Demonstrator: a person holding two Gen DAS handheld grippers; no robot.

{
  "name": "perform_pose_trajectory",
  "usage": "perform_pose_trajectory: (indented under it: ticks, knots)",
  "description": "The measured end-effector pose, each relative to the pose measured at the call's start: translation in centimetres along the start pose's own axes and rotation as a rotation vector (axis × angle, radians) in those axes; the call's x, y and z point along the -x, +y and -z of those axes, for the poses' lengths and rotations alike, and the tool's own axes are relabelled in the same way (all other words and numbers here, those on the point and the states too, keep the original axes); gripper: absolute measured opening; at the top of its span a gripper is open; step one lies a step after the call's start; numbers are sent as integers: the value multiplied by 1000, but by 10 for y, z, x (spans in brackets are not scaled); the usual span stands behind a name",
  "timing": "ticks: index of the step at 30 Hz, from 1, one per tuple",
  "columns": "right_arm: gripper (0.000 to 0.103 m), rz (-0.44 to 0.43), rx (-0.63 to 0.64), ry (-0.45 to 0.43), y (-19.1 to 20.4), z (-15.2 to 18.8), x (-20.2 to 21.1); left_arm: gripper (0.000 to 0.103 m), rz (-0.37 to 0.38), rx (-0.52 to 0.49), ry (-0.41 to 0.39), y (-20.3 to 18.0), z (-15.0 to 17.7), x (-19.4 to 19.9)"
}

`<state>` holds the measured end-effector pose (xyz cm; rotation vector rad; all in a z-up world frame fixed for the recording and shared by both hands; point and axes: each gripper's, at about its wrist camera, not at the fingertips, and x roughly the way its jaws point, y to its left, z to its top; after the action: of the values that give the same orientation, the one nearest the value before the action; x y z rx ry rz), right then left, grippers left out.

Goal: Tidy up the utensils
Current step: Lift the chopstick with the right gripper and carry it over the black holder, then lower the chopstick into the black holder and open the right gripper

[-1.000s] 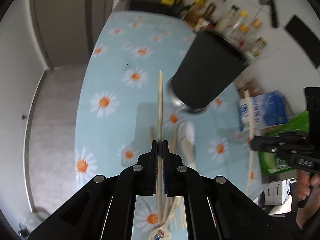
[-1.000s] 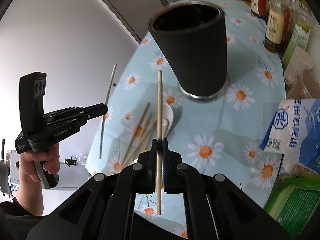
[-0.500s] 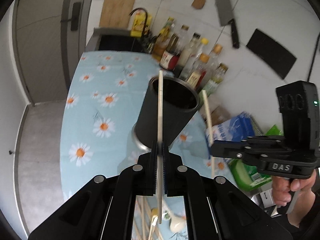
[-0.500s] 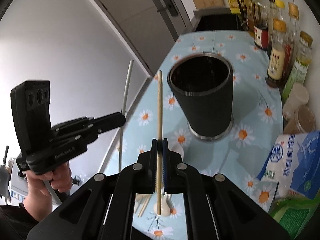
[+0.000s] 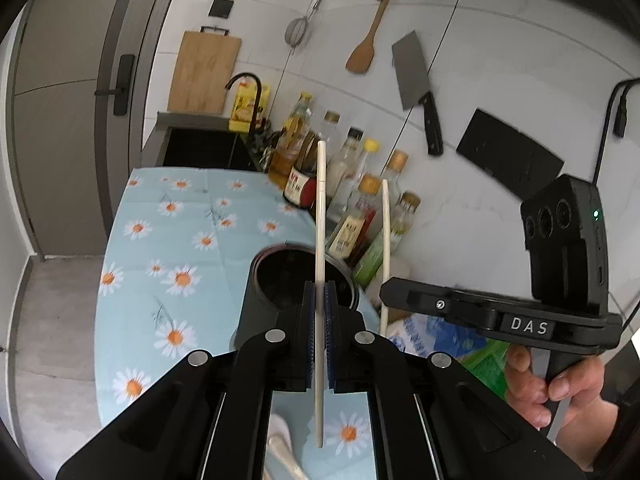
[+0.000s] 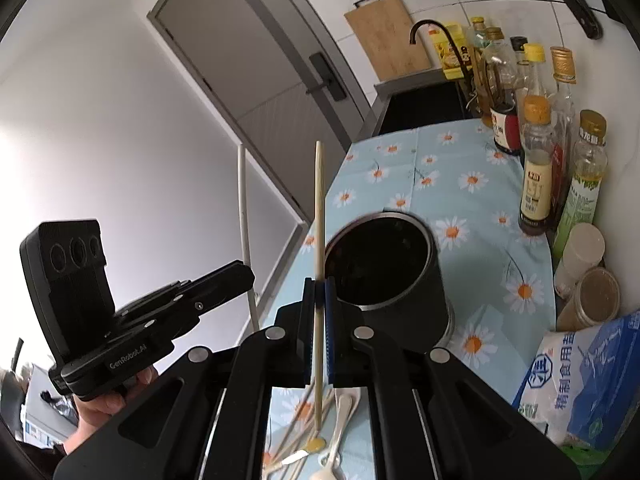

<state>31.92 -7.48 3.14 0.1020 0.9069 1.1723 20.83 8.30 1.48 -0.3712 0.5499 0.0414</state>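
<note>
My left gripper [image 5: 319, 292] is shut on a pale chopstick [image 5: 321, 216] and holds it upright above the near side of the black utensil holder [image 5: 276, 280]. My right gripper [image 6: 319, 288] is shut on a wooden chopstick [image 6: 319, 208], upright, just left of the holder [image 6: 384, 264]. Each gripper shows in the other's view: the right one [image 5: 386, 292] with its chopstick [image 5: 385, 232], the left one [image 6: 248, 276] with its chopstick [image 6: 243, 216]. Several chopsticks and spoons [image 6: 320, 432] lie on the daisy tablecloth [image 6: 472, 200] below the grippers.
Sauce and oil bottles [image 6: 536, 168] line the wall side of the table, with two lidded jars [image 6: 592, 292] and a blue-white salt bag [image 6: 580, 380]. A sink [image 5: 200, 148], cutting board, cleaver [image 5: 416, 88] and spatula are at the far wall. The table's left edge drops to the floor.
Both grippers have risen and tilted up with their chopsticks. The holder now sits lower in both views, with its open mouth visible from above.
</note>
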Motion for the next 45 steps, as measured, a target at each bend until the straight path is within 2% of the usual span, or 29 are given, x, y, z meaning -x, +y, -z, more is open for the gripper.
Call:
perform_pose_trajectory:
  ticks: [3, 9, 15, 20, 31, 39, 45]
  knots:
    - [6, -1, -5, -33, -2, -9, 5, 4, 14, -11, -20, -1, -9, -5]
    - [6, 30, -23, -177, -10, -23, 17, 3, 32, 1, -77, 2, -22, -11]
    - [6, -10, -72, -226, -20, -36, 19, 3, 55, 7, -177, 1, -34, -11]
    - [6, -2, -49, -311, -17, -43, 24, 4, 63, 22, -244, 3, -42, -13]
    - [6, 38, -39, -362, -27, -50, 13, 4, 33, 18, -290, 9, -46, -31]
    - [6, 76, -57, -365, -42, -42, -7, 3, 32, -7, -304, 18, -26, -49]
    - [6, 104, -19, -363, -40, -34, -18, 4, 25, -26, -311, 21, -13, -55]
